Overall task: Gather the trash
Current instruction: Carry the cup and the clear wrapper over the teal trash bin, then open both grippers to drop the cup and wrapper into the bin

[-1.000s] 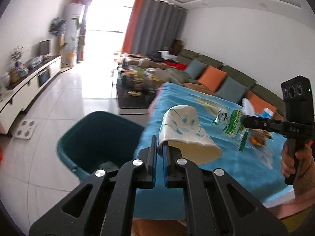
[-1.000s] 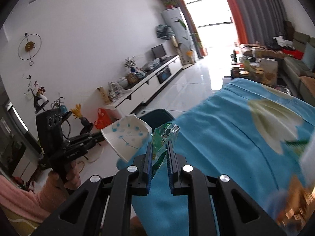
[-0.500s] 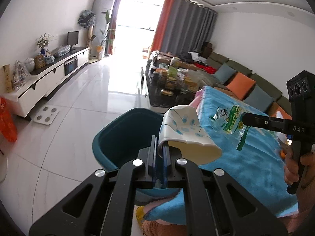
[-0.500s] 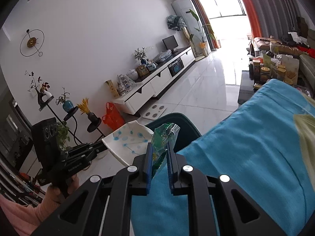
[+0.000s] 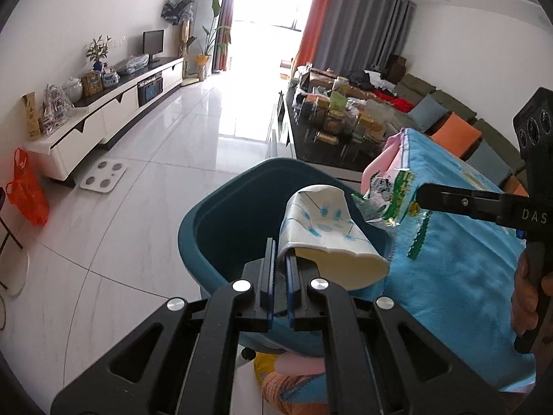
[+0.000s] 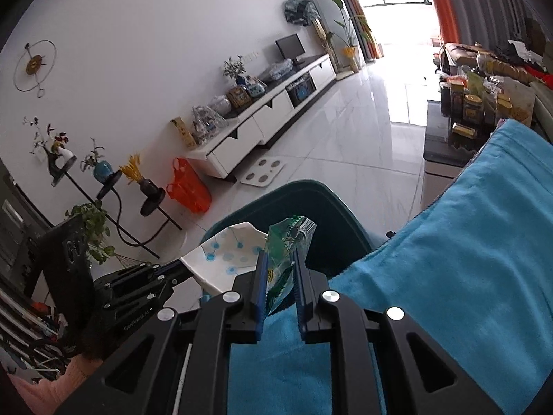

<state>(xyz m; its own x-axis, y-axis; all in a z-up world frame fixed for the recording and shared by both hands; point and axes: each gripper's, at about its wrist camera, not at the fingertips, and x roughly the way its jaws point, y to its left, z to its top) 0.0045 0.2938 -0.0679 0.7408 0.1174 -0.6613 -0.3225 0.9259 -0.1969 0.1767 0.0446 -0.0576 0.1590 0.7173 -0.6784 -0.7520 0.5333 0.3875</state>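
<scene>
My left gripper (image 5: 281, 259) is shut on a crushed white paper cup (image 5: 325, 228) with blue dots and holds it over the dark teal trash bin (image 5: 214, 221). My right gripper (image 6: 279, 263) is shut on a green and clear snack wrapper (image 6: 287, 242), held at the bin's rim (image 6: 345, 207) beside the cup (image 6: 224, 256). In the left wrist view the wrapper (image 5: 387, 197) hangs from the right gripper (image 5: 420, 197) just right of the cup, at the edge of the blue cloth.
A table under a blue cloth (image 5: 459, 252) lies right of the bin. A dark coffee table (image 5: 328, 138) with jars stands behind it. A white TV cabinet (image 5: 103, 114), an orange bag (image 5: 27, 193) and a scale (image 5: 103, 180) line the left wall.
Both grippers have swung left, off the blue cloth and toward the bin. The cup is now over the bin's opening and the wrapper at its rim. Both grips are unchanged.
</scene>
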